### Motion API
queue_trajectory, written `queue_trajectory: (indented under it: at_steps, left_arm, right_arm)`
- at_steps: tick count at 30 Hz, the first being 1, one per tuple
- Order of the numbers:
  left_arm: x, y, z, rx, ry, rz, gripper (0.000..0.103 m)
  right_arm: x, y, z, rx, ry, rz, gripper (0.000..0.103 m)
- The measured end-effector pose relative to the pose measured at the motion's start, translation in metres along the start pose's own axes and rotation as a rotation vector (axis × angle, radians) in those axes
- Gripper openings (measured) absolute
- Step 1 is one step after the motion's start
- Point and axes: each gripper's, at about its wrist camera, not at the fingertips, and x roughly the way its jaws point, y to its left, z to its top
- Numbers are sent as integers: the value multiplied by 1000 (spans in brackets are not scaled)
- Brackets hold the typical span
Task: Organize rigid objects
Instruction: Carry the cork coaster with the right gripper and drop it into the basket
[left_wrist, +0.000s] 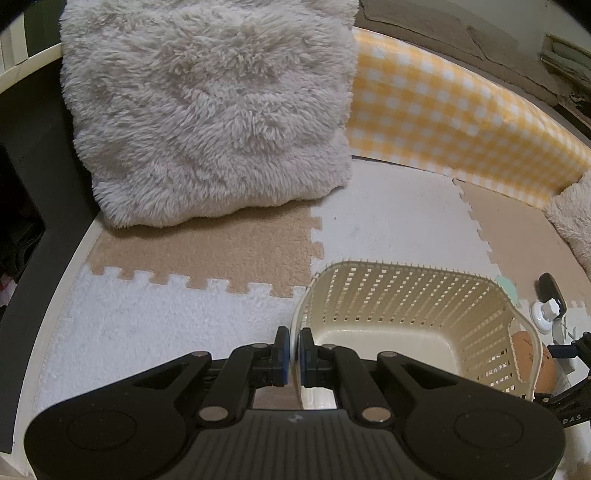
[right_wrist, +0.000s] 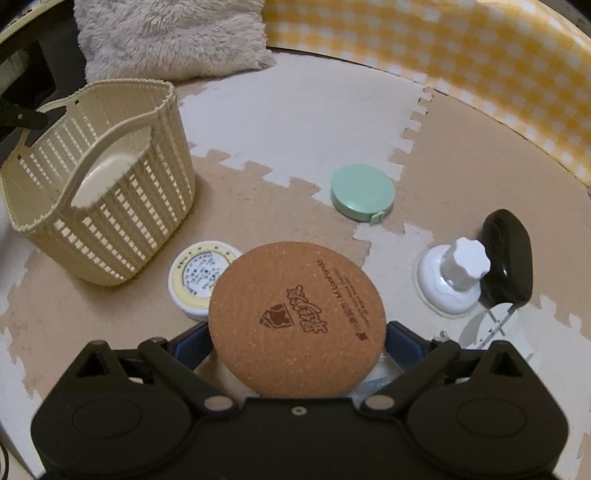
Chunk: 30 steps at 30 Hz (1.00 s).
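Cork coaster (right_wrist: 297, 325): nearest your right camera, a round disc with a printed logo, lying between the fingers of your right gripper (right_wrist: 297, 341).
Right gripper: jaws stand wide on either side of the disc; you cannot tell from this view whether the pads press its edge or it merely rests there.
Left gripper (left_wrist: 294, 350): closed tight on the near rim of the cream slatted basket (left_wrist: 406, 291), pinning the thin wall between the blue pads.
Basket: empty inside, upright on the foam mat (right_wrist: 314, 122), to the left of the loose items.
Handling: the coaster looks light, stiff and slightly grippy; take it by opposite edges, gently, since cork may crumble.
Still loose: a white round tin (right_wrist: 201, 282) touching the coaster's left edge, a green tape measure (right_wrist: 362, 194) farther off, a white suction knob (right_wrist: 456, 278) beside a black oval piece (right_wrist: 508, 264) at right.
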Motion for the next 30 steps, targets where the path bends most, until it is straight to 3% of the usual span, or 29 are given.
queue_trajectory:
  at_steps: [10, 21, 25, 30]
  left_arm:
    - [1, 0, 0, 0, 2, 1, 6]
    - [2, 0, 1, -1, 3, -1, 6]
    - [2, 0, 1, -2, 2, -2, 6]
    - [1, 2, 1, -11, -3, -10, 6]
  right_arm:
    - [0, -16, 5, 112, -11, 55, 101]
    - [2, -9, 7, 80, -2, 40, 100]
    - [-12, -9, 11, 91, -51, 38, 100]
    - [-50, -3, 27, 129, -187, 71, 100]
